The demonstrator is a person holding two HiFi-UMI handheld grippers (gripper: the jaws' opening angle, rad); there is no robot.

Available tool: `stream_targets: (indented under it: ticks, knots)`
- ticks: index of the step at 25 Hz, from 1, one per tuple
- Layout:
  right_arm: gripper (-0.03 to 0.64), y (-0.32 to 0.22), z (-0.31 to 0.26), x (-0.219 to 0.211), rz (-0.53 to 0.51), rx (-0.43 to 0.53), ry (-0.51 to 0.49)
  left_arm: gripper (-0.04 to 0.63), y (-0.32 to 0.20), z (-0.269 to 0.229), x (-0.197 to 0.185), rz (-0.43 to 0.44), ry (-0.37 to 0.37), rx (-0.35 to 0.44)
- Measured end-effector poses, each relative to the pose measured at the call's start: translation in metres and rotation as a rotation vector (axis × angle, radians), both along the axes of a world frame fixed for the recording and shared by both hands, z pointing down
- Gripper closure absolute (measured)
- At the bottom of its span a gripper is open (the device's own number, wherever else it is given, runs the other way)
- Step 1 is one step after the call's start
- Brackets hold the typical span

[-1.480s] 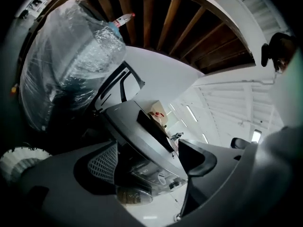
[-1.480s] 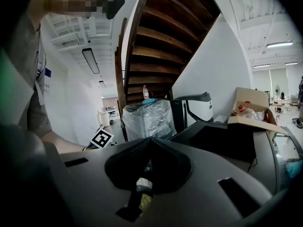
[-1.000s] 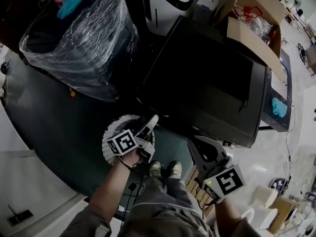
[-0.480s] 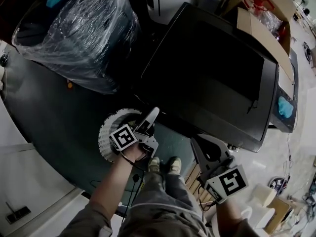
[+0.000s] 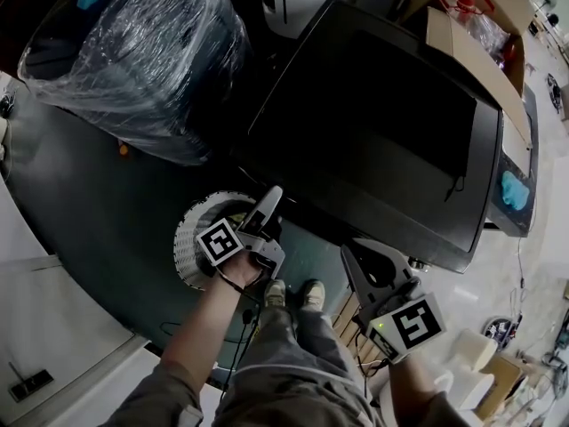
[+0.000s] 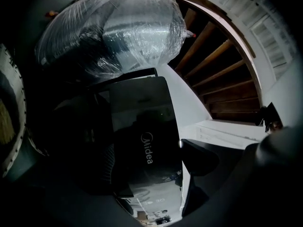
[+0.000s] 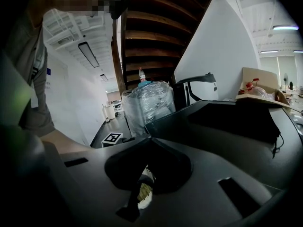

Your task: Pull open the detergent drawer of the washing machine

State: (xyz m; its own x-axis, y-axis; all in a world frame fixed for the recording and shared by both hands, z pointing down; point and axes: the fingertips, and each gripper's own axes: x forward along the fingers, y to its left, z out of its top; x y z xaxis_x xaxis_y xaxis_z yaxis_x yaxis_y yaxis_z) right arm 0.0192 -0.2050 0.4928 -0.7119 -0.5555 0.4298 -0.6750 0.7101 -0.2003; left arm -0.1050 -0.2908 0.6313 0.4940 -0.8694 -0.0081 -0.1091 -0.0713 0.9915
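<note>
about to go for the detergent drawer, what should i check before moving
1. left gripper open: ok, its jaws have just been opening and nothing is between them
2. left gripper aimed at the washing machine front: ok
3. drawer handle found: cannot tell, the front is too dark
4. right gripper out of the way: ok, shut, empty, off to the side

Dark floor [image 5: 107, 229], wooden staircase [image 6: 213, 77] overhead, white wall [image 7: 222, 51], ceiling strip lights [image 7: 89, 54]
</note>
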Motion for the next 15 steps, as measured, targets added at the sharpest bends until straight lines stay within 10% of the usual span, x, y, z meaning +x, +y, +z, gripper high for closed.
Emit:
stream_targets:
  ticks: [15]
  knots:
    - [0.586, 0.016, 0.003, 0.007, 0.021, -0.030, 0.005, 0.169, 0.012, 0.000, -0.003, -0.024, 0.024, -0.035]
